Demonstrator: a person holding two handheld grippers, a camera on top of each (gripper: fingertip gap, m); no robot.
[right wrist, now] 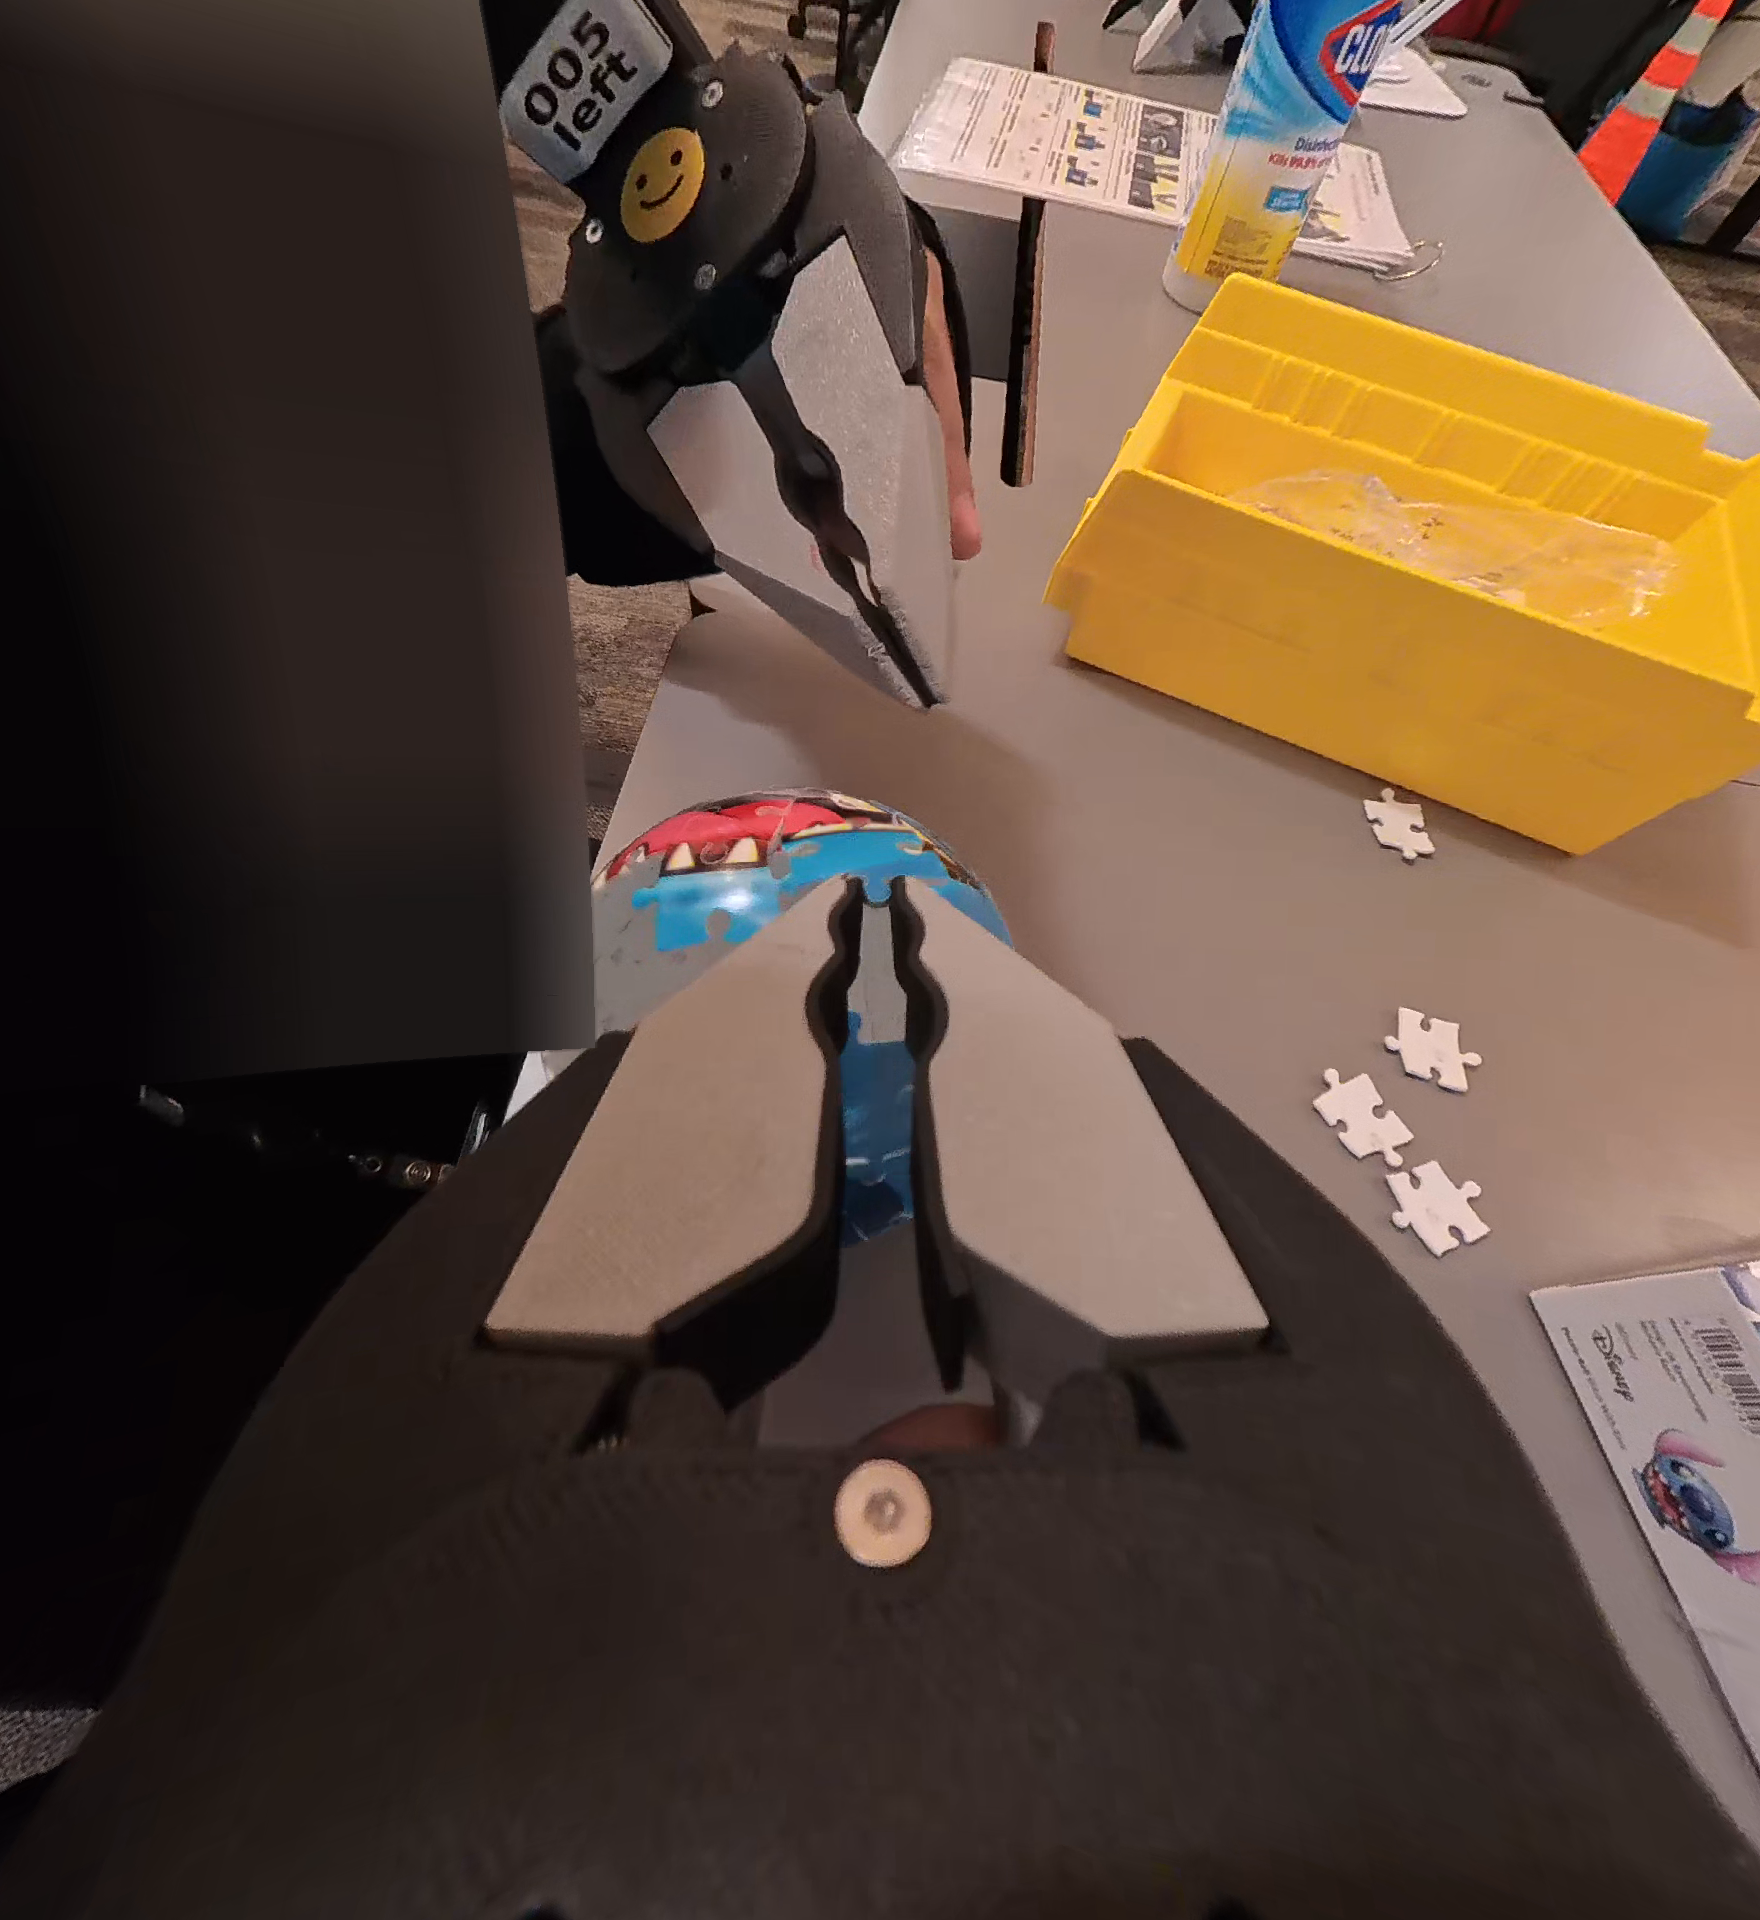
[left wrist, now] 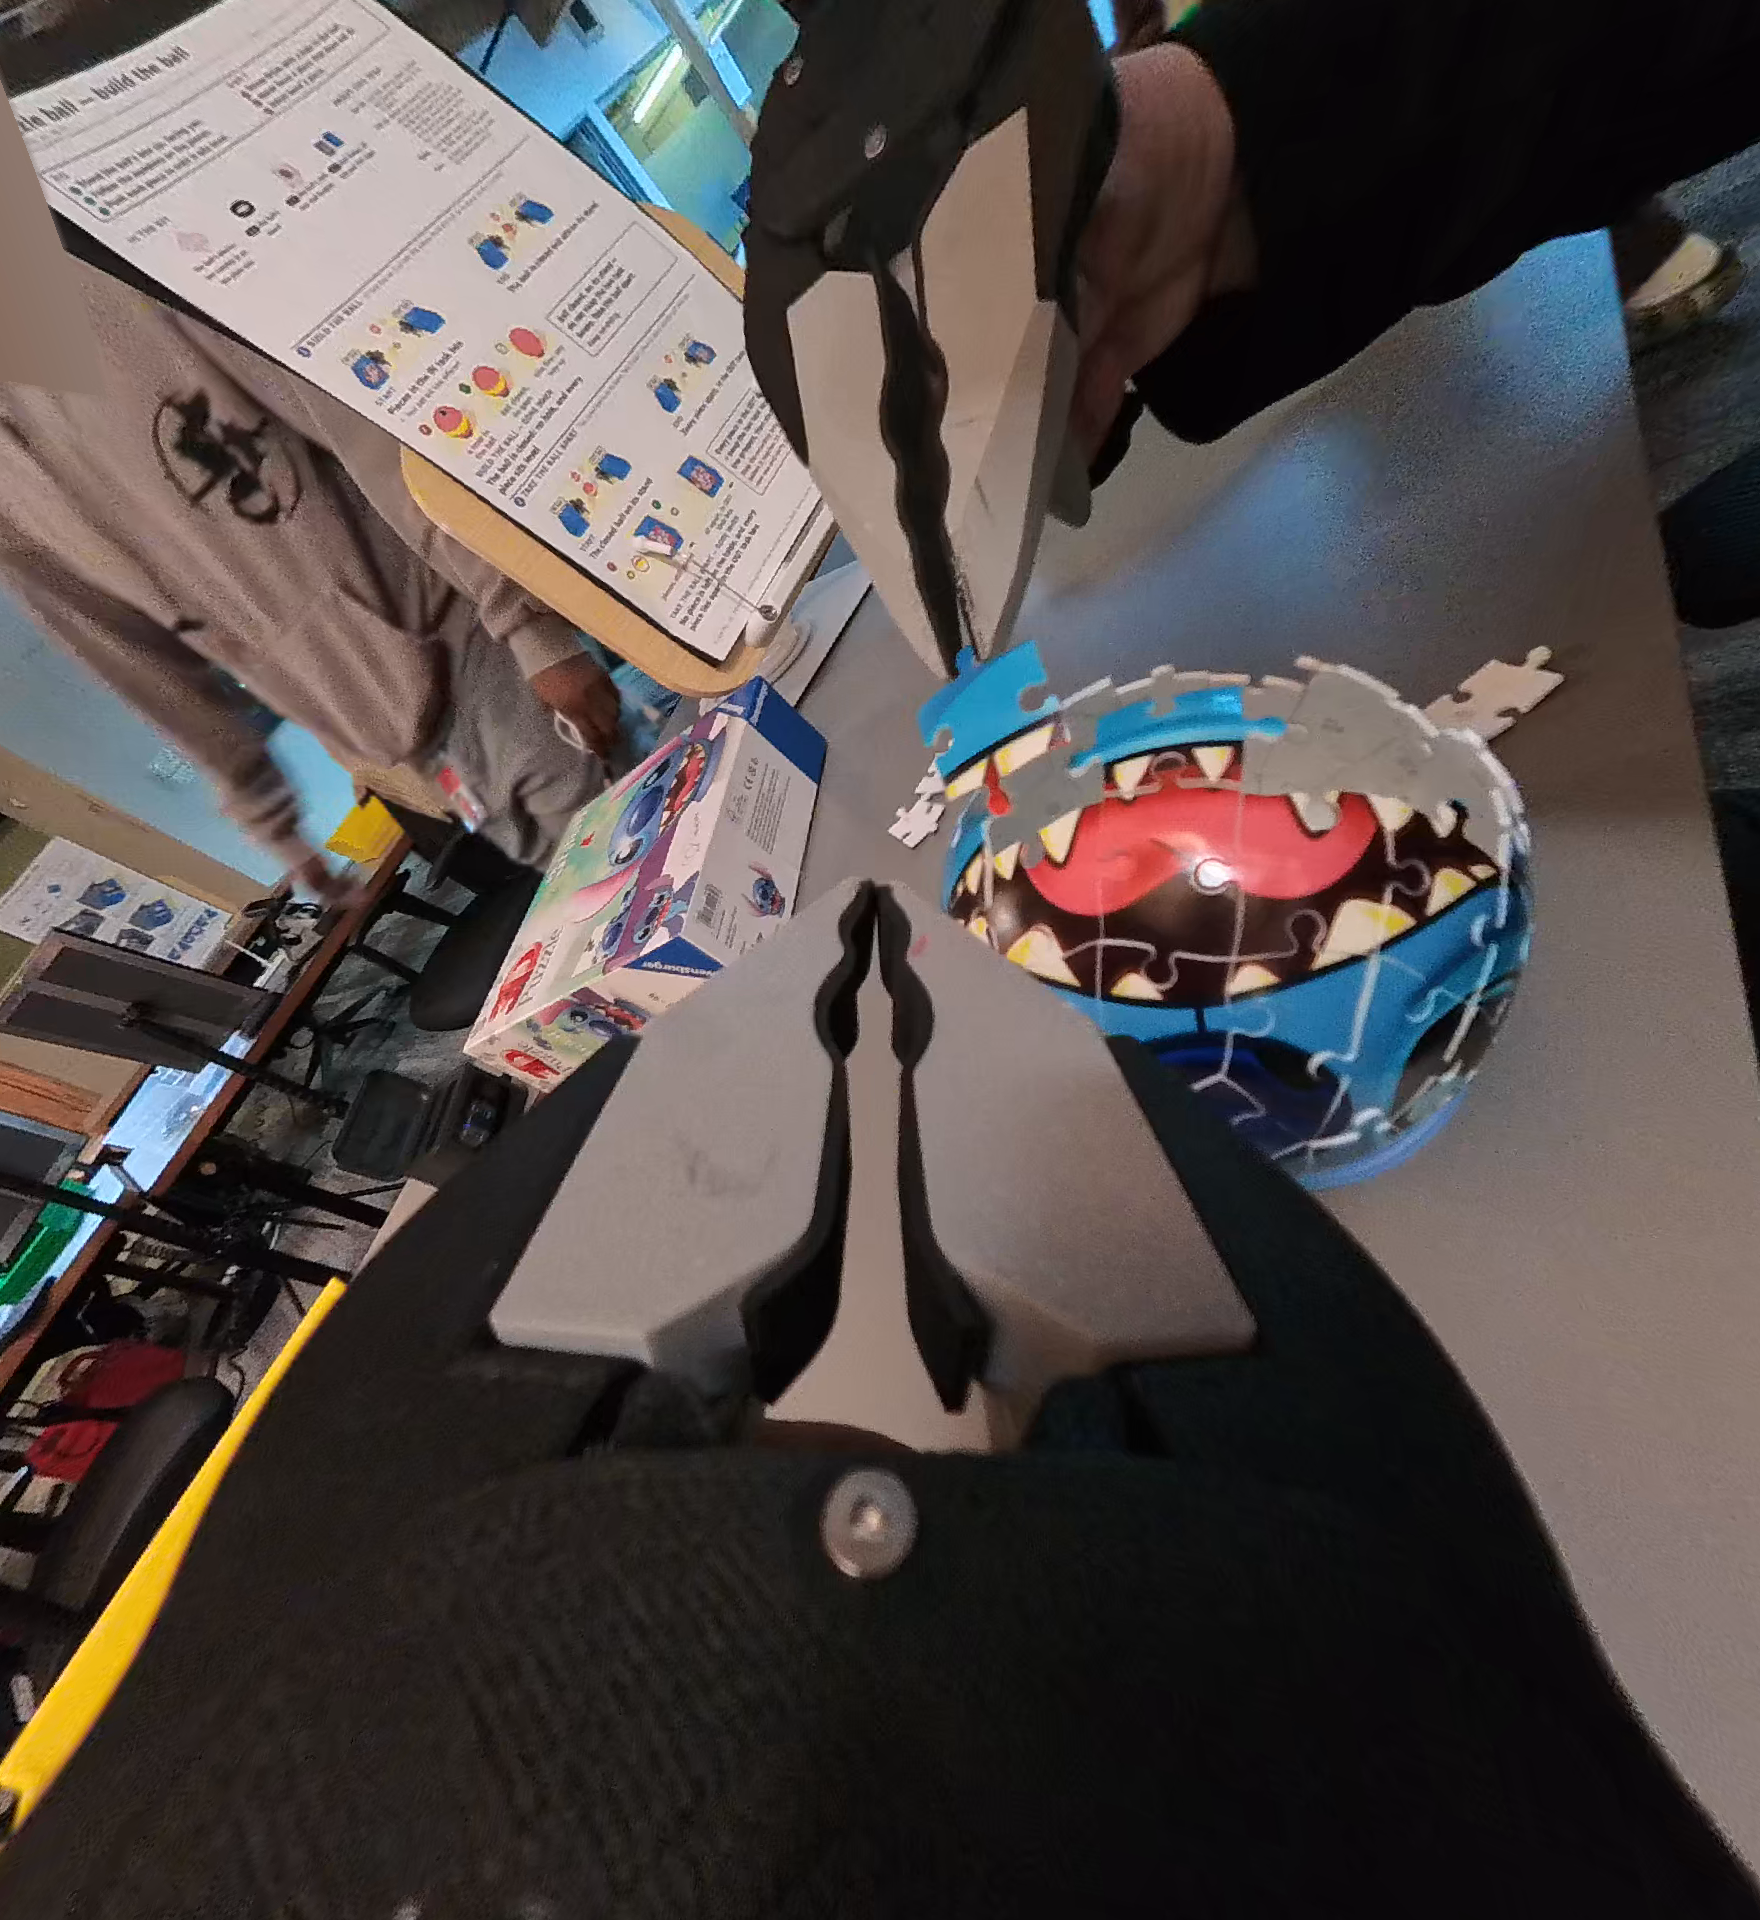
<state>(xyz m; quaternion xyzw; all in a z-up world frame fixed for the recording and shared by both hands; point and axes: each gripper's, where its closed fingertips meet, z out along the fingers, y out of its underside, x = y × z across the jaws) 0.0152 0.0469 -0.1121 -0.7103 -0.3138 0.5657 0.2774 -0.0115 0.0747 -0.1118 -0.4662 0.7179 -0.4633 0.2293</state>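
A partly built puzzle ball (left wrist: 1240,935), blue with a red mouth and white teeth, sits on the grey table (left wrist: 1541,1403); its top is open. My right gripper (left wrist: 962,657) comes down from above, shut on a blue puzzle piece (left wrist: 985,701), and holds it at the ball's upper left rim. In the right wrist view the gripper (right wrist: 881,896) pinches the piece's tab (right wrist: 881,886) over the ball (right wrist: 751,873). My left gripper (left wrist: 871,894) is shut and empty, just left of the ball; it also shows in the right wrist view (right wrist: 920,694), above the table beyond the ball.
A yellow bin (right wrist: 1427,665) holding clear plastic stands on the far right. Loose white pieces (right wrist: 1395,1132) lie on the table, one (right wrist: 1401,824) by the bin. The puzzle box (left wrist: 668,883), an instruction sheet (left wrist: 419,301), a wipes canister (right wrist: 1260,156) and a person in a grey hoodie (left wrist: 180,520) surround the table. Spacing between my two grippers at the tips: around 5 centimetres.
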